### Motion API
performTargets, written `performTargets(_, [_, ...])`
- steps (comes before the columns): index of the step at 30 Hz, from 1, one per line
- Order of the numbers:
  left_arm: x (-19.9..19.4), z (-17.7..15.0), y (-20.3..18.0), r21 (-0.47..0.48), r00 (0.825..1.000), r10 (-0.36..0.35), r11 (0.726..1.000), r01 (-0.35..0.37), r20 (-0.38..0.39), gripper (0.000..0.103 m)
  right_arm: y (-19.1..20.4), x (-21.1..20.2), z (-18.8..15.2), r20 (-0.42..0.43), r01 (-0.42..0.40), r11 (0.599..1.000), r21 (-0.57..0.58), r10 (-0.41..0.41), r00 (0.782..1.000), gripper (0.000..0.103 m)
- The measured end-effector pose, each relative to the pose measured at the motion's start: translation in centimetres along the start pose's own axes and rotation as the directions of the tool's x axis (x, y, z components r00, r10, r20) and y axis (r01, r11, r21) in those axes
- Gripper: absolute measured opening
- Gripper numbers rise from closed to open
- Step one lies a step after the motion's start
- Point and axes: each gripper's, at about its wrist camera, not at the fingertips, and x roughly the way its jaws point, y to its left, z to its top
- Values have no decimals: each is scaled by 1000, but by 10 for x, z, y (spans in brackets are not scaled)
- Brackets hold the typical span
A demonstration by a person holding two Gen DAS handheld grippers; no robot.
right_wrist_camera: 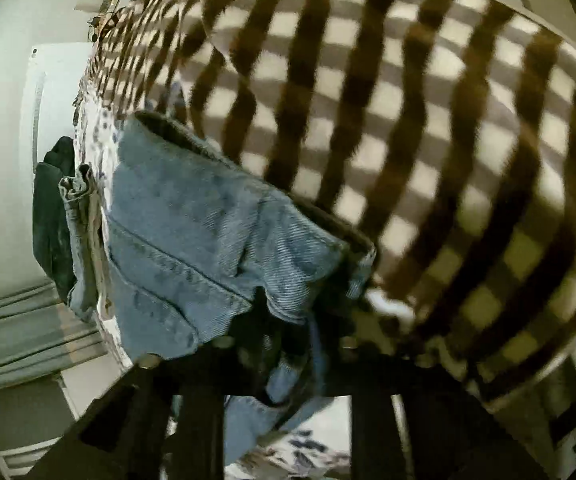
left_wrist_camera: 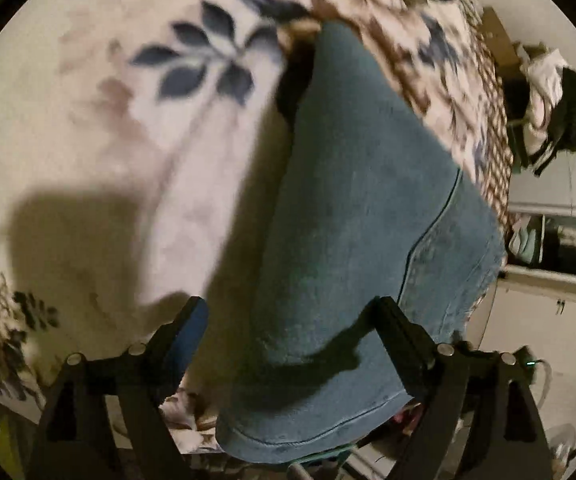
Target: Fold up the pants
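Note:
Blue denim pants (left_wrist_camera: pixel 352 216) lie on a floral blanket (left_wrist_camera: pixel 107 128) on a bed. In the left wrist view my left gripper (left_wrist_camera: pixel 292 320) is open, its two black fingers standing on either side of the near hem end of the pants, just above the cloth. In the right wrist view the pants (right_wrist_camera: pixel 191 232) lie bunched against a brown-and-cream checked blanket (right_wrist_camera: pixel 428 120). My right gripper (right_wrist_camera: pixel 304 340) is dark and blurred, and denim is bunched between its fingers.
The bed edge runs along the right in the left wrist view, with a pile of clothes (left_wrist_camera: pixel 556 100) and white furniture (left_wrist_camera: pixel 548 320) beyond it. In the right wrist view a dark garment (right_wrist_camera: pixel 51 224) hangs off the bed's left side near a white wall.

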Motion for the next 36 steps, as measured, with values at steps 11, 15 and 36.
performTargets(11, [13, -2, -1, 19, 1000, 25, 1000, -25, -13, 92, -26, -11, -22, -131, -15, 1000, 7, 16, 991, 63])
performTargets(15, [13, -2, -1, 14, 1000, 20, 1000, -20, -18, 92, -47, 14, -62, -237, -116, 989, 94, 135, 962, 76])
performTargets(36, [27, 0, 9, -25, 998, -42, 999, 41, -47, 101, -31, 59, -96, -24, -427, 885, 183, 439, 898, 91])
